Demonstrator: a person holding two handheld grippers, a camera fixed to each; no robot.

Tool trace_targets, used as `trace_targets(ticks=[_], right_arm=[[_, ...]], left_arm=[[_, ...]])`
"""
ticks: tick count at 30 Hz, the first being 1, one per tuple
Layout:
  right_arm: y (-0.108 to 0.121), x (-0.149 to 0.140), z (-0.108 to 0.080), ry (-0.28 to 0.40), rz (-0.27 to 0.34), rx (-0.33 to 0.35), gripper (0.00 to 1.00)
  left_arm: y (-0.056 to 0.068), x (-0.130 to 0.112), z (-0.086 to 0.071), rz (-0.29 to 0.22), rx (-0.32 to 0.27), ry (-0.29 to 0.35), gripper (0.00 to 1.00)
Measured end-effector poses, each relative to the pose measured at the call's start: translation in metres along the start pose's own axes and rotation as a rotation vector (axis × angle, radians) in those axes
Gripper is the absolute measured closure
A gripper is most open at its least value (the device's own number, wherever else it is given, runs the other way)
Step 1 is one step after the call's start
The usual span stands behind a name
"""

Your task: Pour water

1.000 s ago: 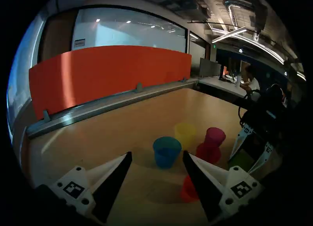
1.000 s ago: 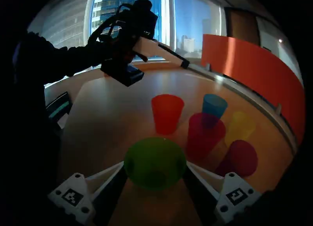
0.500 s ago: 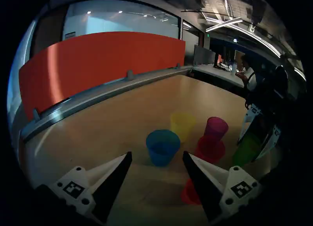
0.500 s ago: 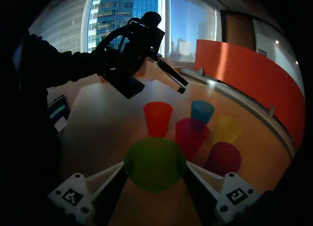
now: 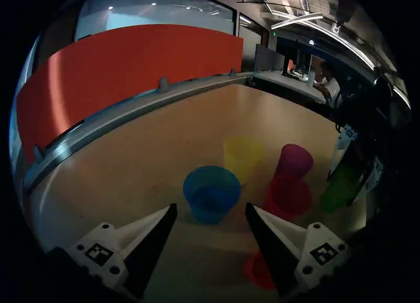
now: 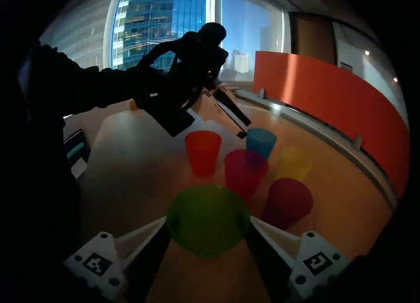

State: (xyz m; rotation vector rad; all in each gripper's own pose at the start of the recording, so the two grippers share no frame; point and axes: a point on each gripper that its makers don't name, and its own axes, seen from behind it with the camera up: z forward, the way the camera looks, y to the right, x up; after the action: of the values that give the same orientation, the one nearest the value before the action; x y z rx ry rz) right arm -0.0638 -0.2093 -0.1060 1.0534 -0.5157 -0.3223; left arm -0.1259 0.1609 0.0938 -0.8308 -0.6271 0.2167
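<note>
R claw (image 6: 208, 225) pinches green plastic cup (image 6: 208, 213) at its sides; looks light, bendy, so squeeze softly. L claw (image 5: 210, 207) spread wide.

Dim interior, ceiling strips (image 5: 294, 20) glared | windows (image 6: 157, 24) backlit, sleeve (image 6: 79, 87) was silhouetted | edges bowed, darkened

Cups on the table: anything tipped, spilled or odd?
Nothing stands out. Five coloured plastic cups stand upright on the wooden table, no puddle visible; the translucent green plastic cup sits in the right gripper.
</note>
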Motion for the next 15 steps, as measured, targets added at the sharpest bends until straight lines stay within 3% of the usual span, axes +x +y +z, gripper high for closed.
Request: trace_targets(ticks=[15], right_arm=[[0.002,-0.009,-0.003,-0.009,0.022,0.006,0.09]], left_arm=[[0.0,0.0,0.03,0.017,-0.023,-0.058,0.03]])
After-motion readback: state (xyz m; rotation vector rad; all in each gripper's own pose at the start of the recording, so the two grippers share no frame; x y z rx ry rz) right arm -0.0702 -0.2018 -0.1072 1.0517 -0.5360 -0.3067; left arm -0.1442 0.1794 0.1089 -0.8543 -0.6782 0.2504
